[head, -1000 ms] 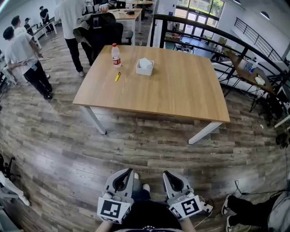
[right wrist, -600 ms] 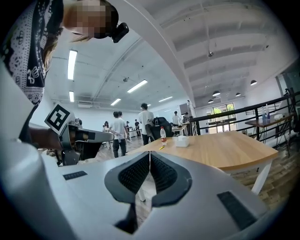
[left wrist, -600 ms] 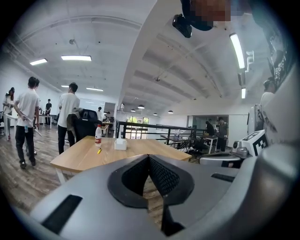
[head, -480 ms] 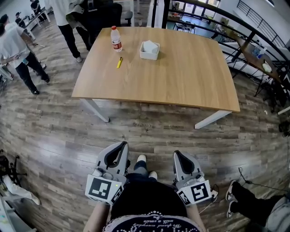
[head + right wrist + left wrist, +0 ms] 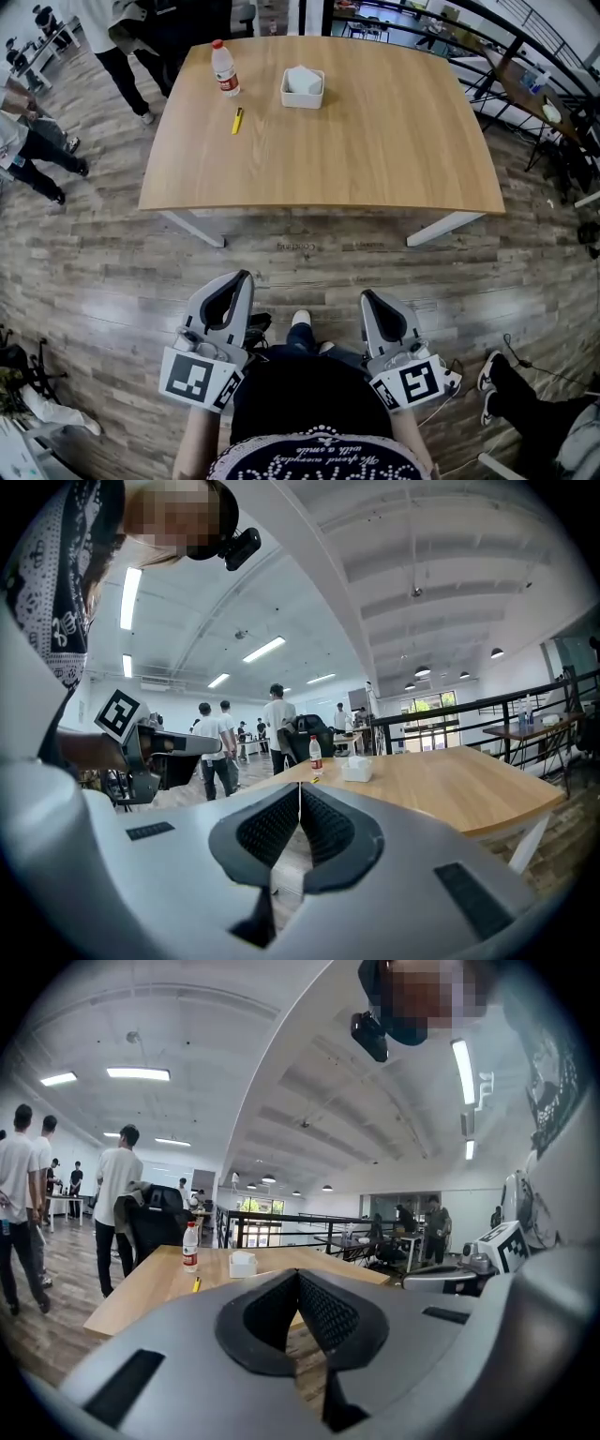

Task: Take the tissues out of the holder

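Progress since a second ago is all approach: the pale wooden bench (image 5: 375, 150) fills more of the head view, so the person has walked closer. Both grippers are over the floor, well short of the bench's near edge, so no reach can begin yet. The small white rectangular holder (image 5: 303, 95) with white tissues (image 5: 304, 79) sits at the bench's far side. The left gripper (image 5: 246, 278) and right gripper (image 5: 367, 296) are each closed tip to tip, holding nothing.

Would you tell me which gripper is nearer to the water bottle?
Left. Both are held short of the table's near edge; the left gripper lines up with the bottle, the right gripper is off to its right.
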Action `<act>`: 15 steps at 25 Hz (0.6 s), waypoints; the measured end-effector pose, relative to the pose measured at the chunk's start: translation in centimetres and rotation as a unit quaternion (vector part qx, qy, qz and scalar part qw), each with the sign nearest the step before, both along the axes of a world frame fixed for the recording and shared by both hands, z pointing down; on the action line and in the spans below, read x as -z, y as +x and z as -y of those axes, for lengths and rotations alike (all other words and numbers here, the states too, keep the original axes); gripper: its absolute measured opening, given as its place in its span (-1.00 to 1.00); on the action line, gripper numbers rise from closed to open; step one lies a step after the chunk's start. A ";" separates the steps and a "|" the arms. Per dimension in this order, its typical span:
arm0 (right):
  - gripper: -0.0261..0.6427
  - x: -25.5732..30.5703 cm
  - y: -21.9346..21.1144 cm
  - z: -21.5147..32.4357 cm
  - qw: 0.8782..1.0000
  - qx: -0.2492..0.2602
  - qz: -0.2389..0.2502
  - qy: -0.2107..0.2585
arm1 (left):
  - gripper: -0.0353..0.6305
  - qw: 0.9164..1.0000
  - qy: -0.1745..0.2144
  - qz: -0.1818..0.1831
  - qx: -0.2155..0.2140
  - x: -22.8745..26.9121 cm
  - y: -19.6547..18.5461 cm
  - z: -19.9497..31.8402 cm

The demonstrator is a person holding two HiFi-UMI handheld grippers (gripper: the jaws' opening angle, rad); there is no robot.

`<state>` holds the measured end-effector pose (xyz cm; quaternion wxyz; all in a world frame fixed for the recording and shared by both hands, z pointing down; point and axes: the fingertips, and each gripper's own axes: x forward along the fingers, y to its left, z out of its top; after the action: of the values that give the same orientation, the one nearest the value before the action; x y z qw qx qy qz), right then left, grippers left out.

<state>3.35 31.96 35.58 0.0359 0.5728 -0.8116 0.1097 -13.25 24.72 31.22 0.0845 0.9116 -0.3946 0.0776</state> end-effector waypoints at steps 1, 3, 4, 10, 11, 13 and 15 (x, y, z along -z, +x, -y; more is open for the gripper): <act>-0.89 0.0 -0.2 0.3 1.000 0.000 0.000 -0.001 | -0.88 1.000 0.003 -0.011 0.000 0.2 -0.2 0.6; -0.89 -0.1 -0.6 0.8 1.000 -0.001 -0.001 -0.003 | -0.88 0.999 0.003 -0.032 0.004 0.5 -0.6 1.7; -0.89 -0.1 -0.7 1.0 1.000 -0.001 0.000 -0.004 | -0.88 0.999 0.000 -0.037 0.007 0.6 -0.8 2.2; -0.89 0.0 -1.0 2.3 1.000 0.001 -0.001 -0.008 | -0.88 0.997 -0.004 -0.073 0.022 1.9 -2.1 4.5; -0.89 0.0 -1.0 2.5 1.000 0.002 0.000 -0.008 | -0.88 0.997 -0.004 -0.074 0.024 1.9 -2.1 4.6; -0.89 -0.1 -1.1 2.7 1.000 0.005 0.002 -0.009 | -0.88 0.997 -0.007 -0.075 0.026 1.8 -2.2 4.7; -0.89 -0.2 -1.3 3.0 1.000 0.010 0.003 -0.011 | -0.88 0.996 -0.010 -0.079 0.032 1.7 -2.4 5.0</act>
<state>2.04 28.96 35.82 0.0407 0.5639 -0.8160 0.1206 -15.61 19.75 29.49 0.1270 0.9008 -0.4151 0.0070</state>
